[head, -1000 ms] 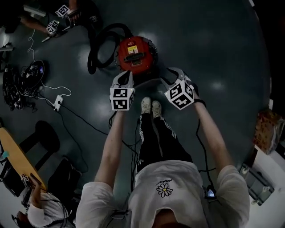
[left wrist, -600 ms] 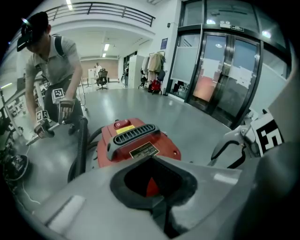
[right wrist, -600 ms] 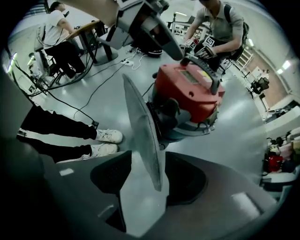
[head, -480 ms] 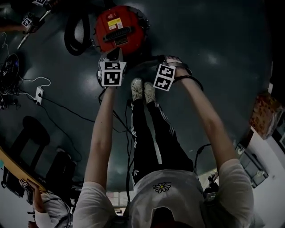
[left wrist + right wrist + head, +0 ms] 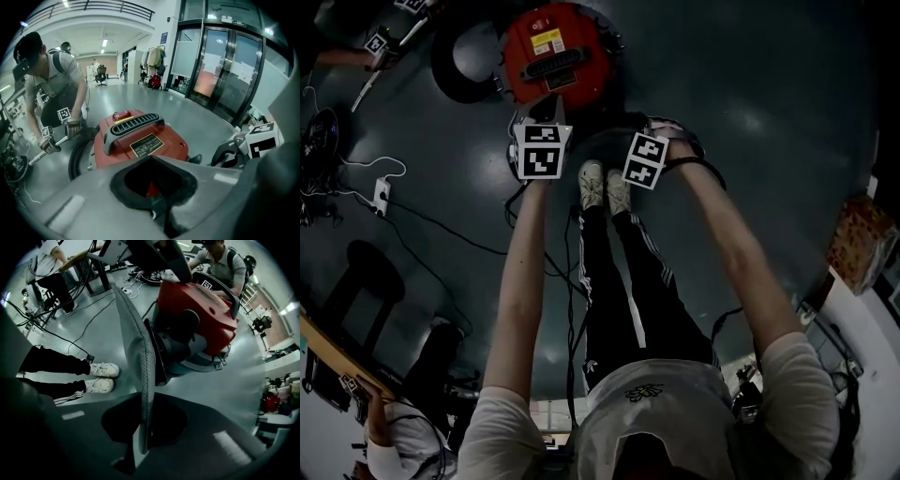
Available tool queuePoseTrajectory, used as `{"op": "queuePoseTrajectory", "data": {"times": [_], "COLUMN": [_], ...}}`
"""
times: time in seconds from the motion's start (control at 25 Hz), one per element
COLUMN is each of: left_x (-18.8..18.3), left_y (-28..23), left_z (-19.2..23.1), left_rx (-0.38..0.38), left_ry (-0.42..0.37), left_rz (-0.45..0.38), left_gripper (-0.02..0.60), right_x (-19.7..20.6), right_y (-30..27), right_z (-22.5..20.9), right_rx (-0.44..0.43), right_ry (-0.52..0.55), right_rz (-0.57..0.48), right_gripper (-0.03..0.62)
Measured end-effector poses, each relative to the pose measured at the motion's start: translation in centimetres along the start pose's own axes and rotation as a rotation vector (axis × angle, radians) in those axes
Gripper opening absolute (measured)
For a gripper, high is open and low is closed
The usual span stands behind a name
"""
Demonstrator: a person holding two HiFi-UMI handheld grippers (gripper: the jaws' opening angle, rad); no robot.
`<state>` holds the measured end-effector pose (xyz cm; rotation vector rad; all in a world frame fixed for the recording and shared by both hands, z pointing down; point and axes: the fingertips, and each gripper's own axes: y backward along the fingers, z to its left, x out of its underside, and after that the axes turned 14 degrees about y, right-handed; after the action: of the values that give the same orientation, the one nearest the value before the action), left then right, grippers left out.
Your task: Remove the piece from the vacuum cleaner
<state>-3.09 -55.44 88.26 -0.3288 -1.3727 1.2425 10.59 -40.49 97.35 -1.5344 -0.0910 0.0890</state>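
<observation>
The red vacuum cleaner (image 5: 553,52) stands on the floor just beyond the person's shoes (image 5: 605,187). My left gripper (image 5: 542,131) is at its near edge. In the left gripper view the jaws (image 5: 154,187) look shut, with the red body (image 5: 140,145) right ahead; whether they pinch anything I cannot tell. My right gripper (image 5: 647,155) points down beside the vacuum's near right side. Its jaws (image 5: 143,423) have just been closing and are shut on a thin grey perforated piece (image 5: 136,348), seen edge-on against the vacuum's dark round end (image 5: 173,343).
A black hose (image 5: 455,66) coils at the vacuum's left. Another person with grippers (image 5: 384,42) crouches beyond it (image 5: 51,84). Cables and a power strip (image 5: 380,197) lie at the left, a dark stool (image 5: 366,281) below them. Glass doors (image 5: 225,70) stand behind.
Both grippers have dropped from above the floor down to the vacuum's near side, and the person has bent lower over it. In the last half second they barely moved.
</observation>
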Motion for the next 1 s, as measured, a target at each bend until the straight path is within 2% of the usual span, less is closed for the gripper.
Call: {"op": "queuePoseTrajectory", "data": {"times": [0.12,0.32,0.44,0.6,0.84,1.0], "left_x": [0.0,0.0,0.0,-0.1,-1.4,-4.4], "left_y": [0.0,-0.2,-0.2,0.3,6.0,11.8], "left_z": [0.2,0.2,0.1,0.3,-1.1,-2.8], "left_rx": [-0.005,-0.015,-0.024,-0.041,-0.033,-0.021], "left_ry": [0.014,0.010,0.008,0.060,0.142,0.174], "left_rz": [0.001,0.020,0.028,0.033,-0.043,-0.110], "left_gripper": [0.001,0.001,0.001,0.001,0.001,0.001], "right_x": [-0.1,-0.3,-0.7,-0.6,-0.2,-0.7], "right_y": [0.2,0.6,1.1,2.1,6.9,12.8], "right_z": [0.9,3.0,4.6,6.8,7.5,7.0], "right_rx": [0.003,-0.003,-0.031,-0.056,-0.048,-0.019], "right_ry": [0.034,0.027,0.036,0.024,-0.062,-0.109], "right_rz": [-0.009,-0.034,-0.045,-0.050,-0.071,-0.095], "right_gripper": [0.035,0.035,0.035,0.035,0.037,0.035]}}
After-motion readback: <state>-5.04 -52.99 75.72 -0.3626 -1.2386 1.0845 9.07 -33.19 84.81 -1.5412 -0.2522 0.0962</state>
